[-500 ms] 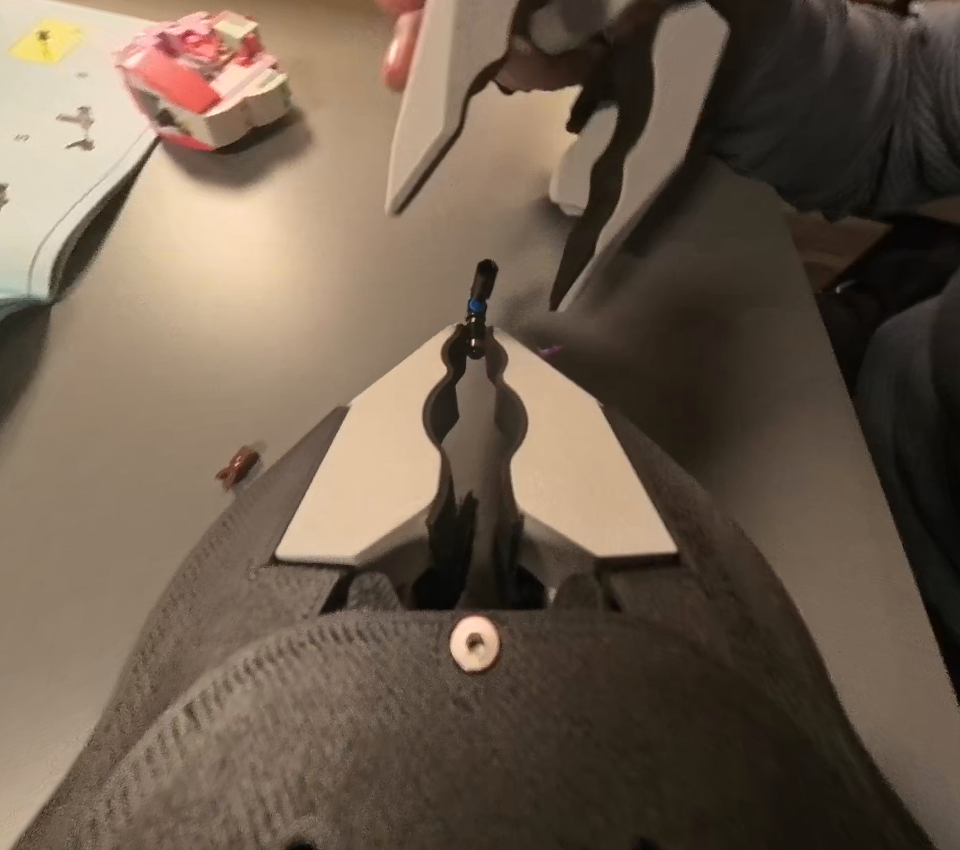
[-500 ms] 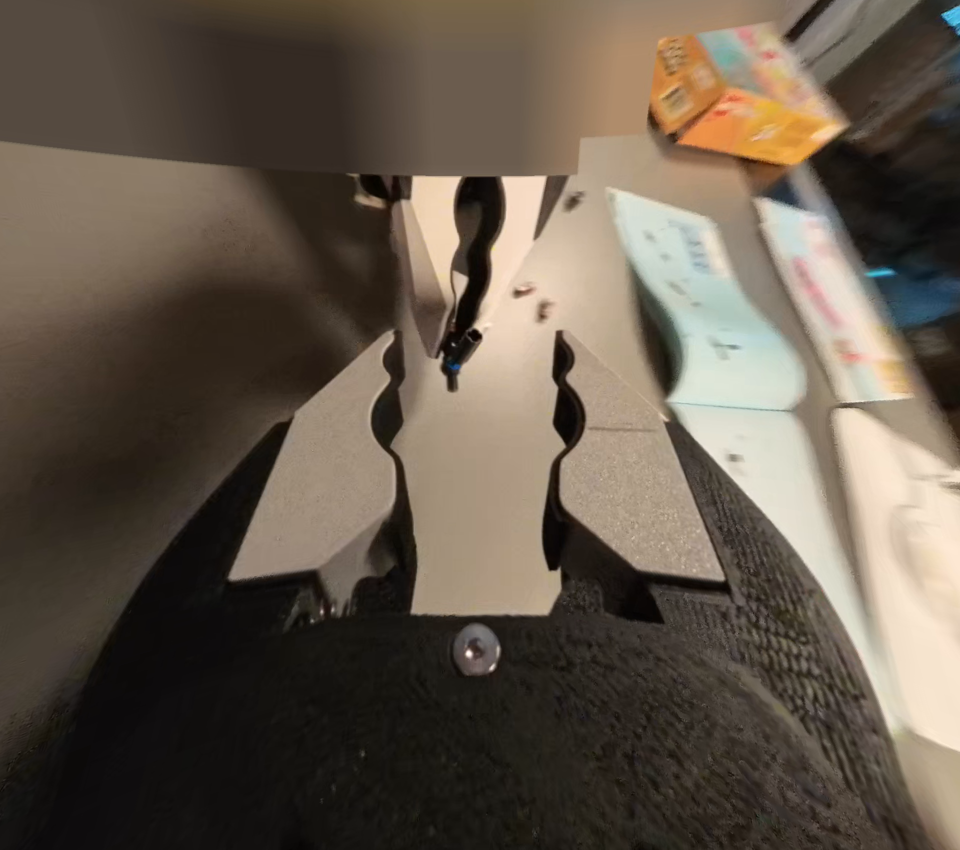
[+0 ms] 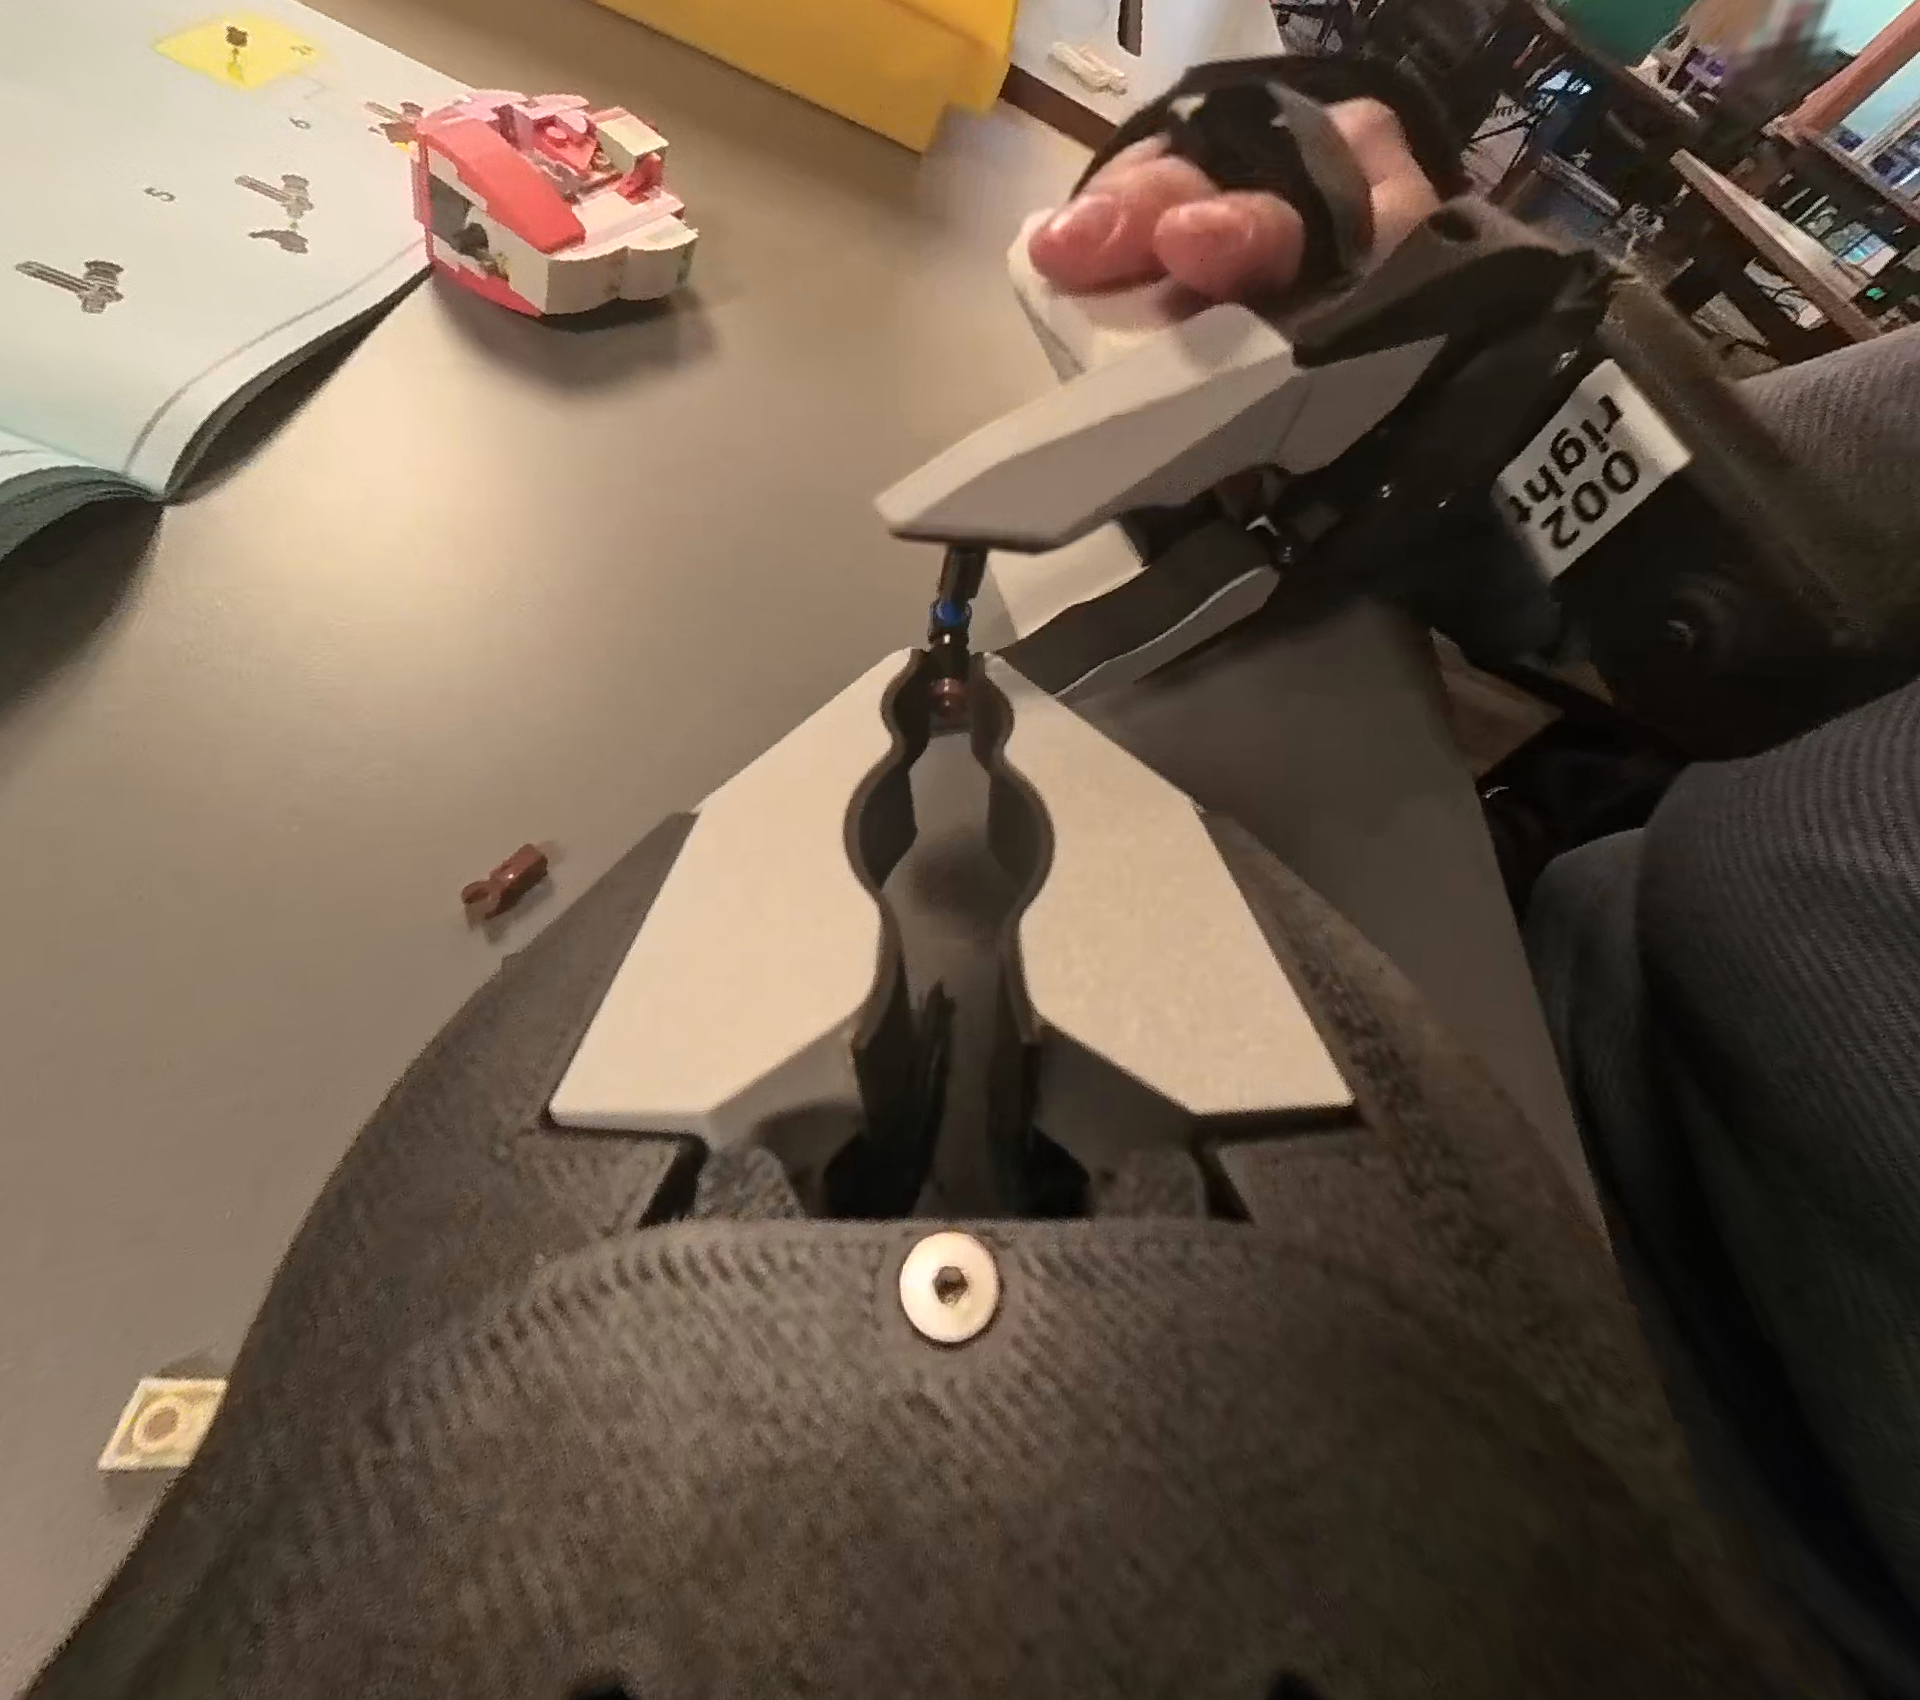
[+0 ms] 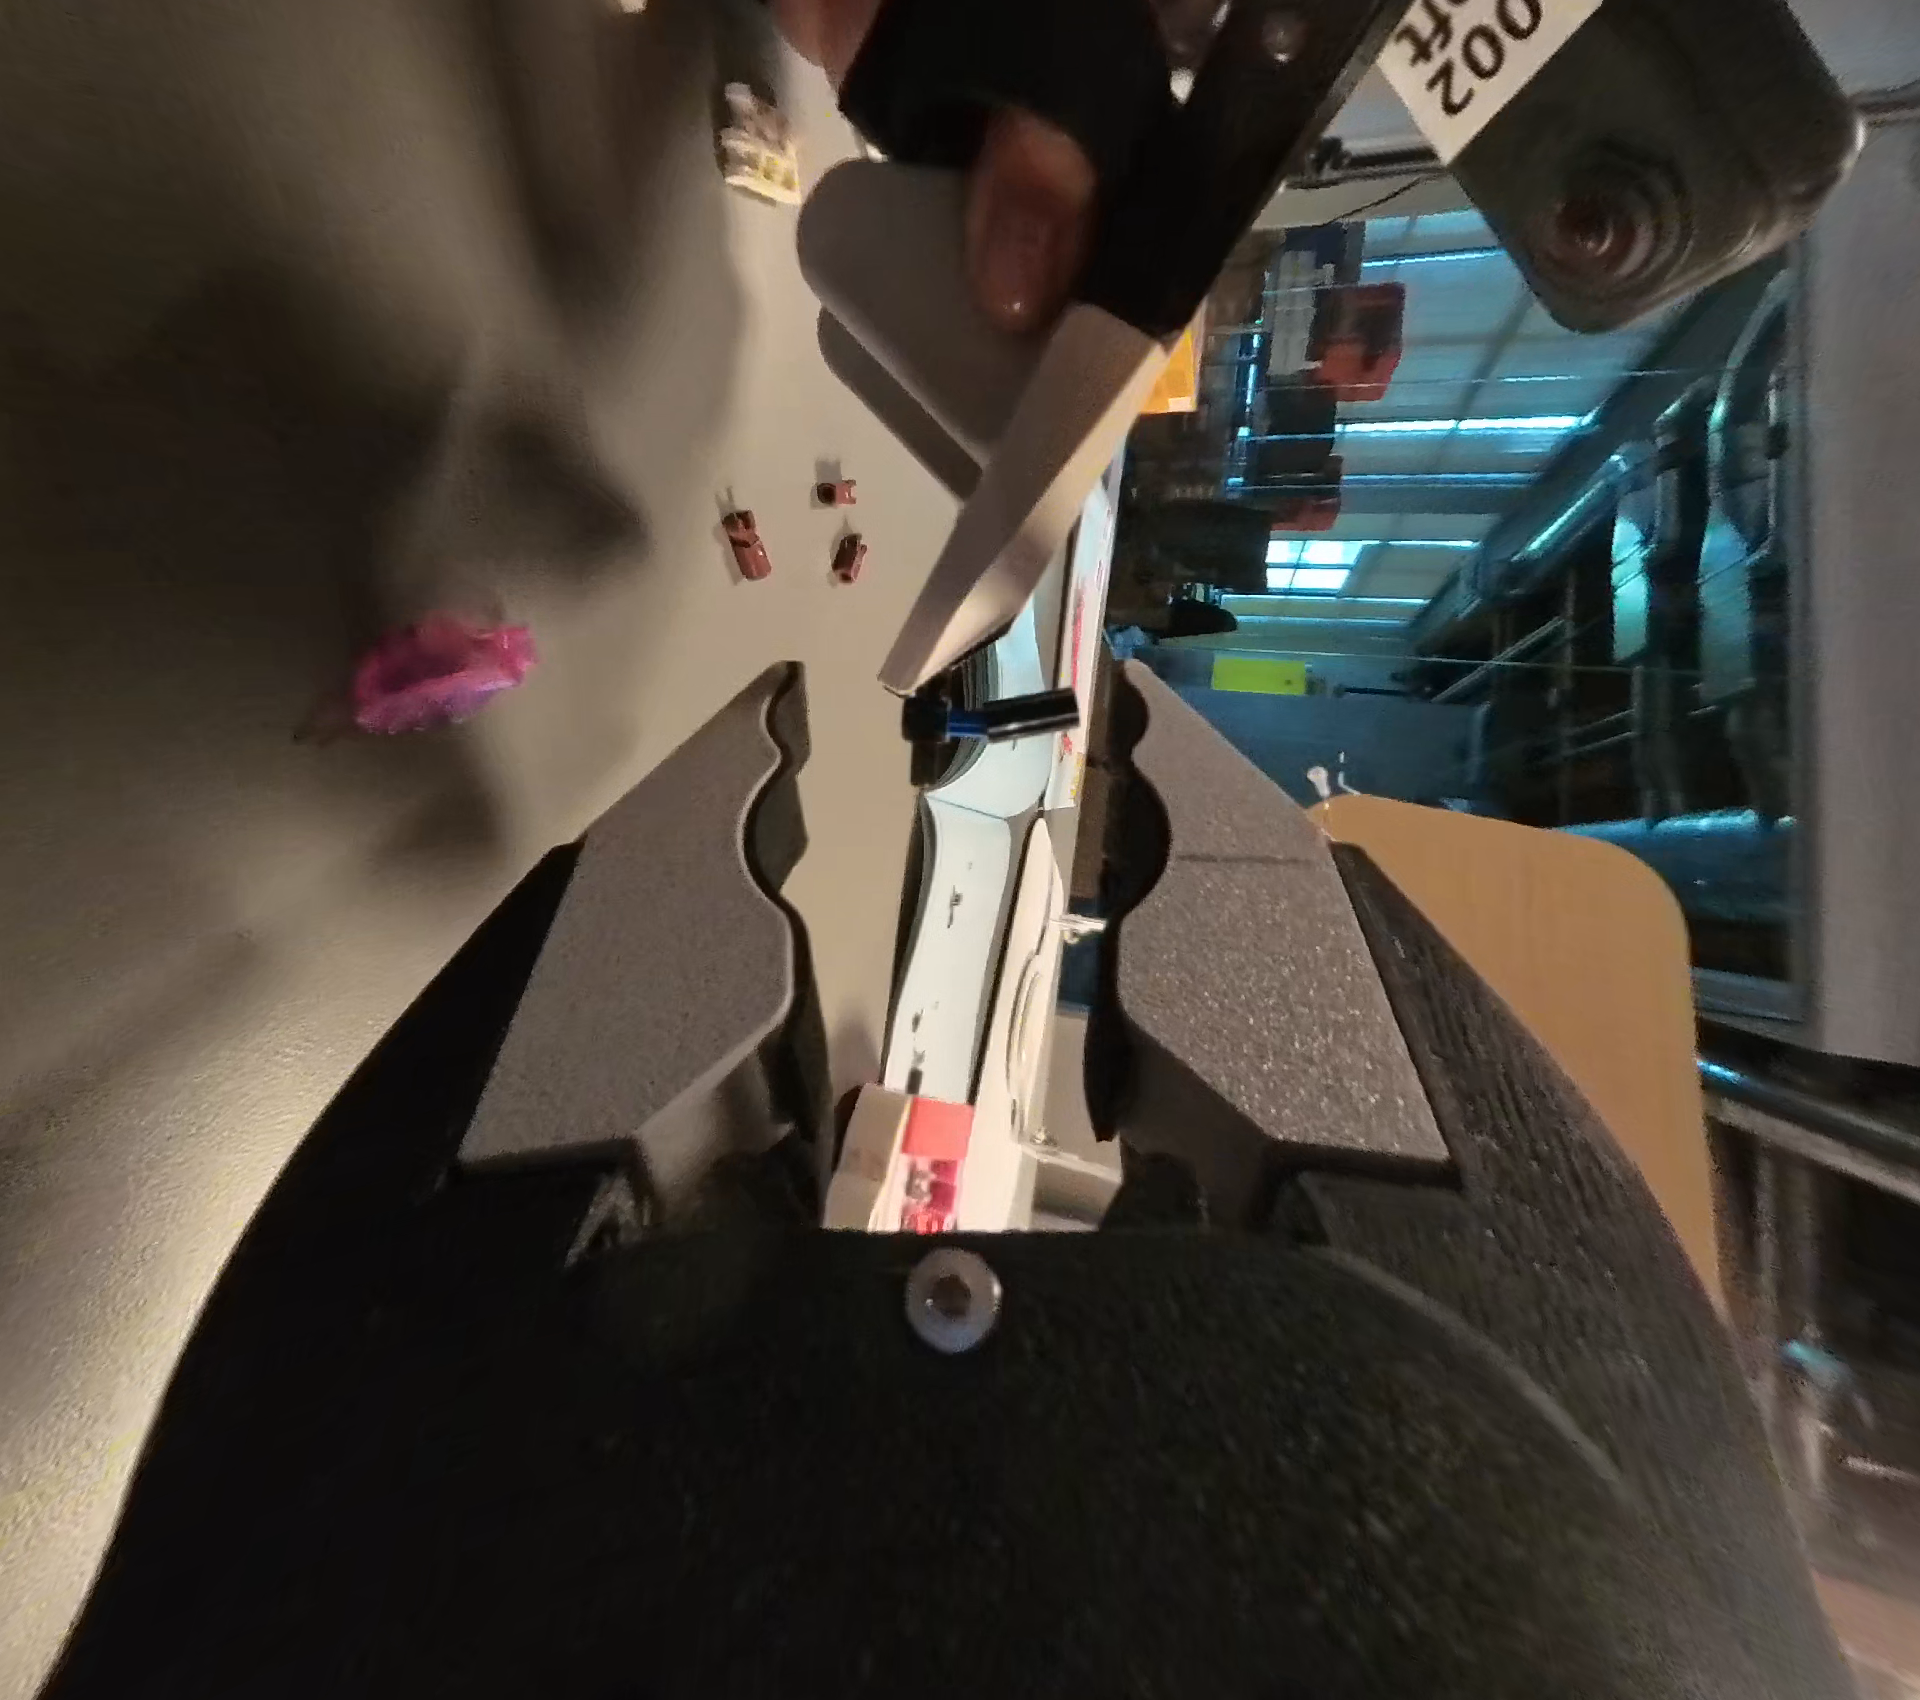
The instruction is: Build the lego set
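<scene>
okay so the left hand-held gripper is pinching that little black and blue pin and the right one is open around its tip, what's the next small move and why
Probably close the right hand-held gripper gently on the free end of the black and blue pin. Its fingers stand apart on either side without touching it, while the left hand-held gripper grips the other end.

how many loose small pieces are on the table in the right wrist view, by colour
Brown pieces: 3
Pink piece: 1
Total: 4
The black pin with a blue band is not counted: the left gripper grips it, off the table, between the open fingers of the right gripper.
</scene>
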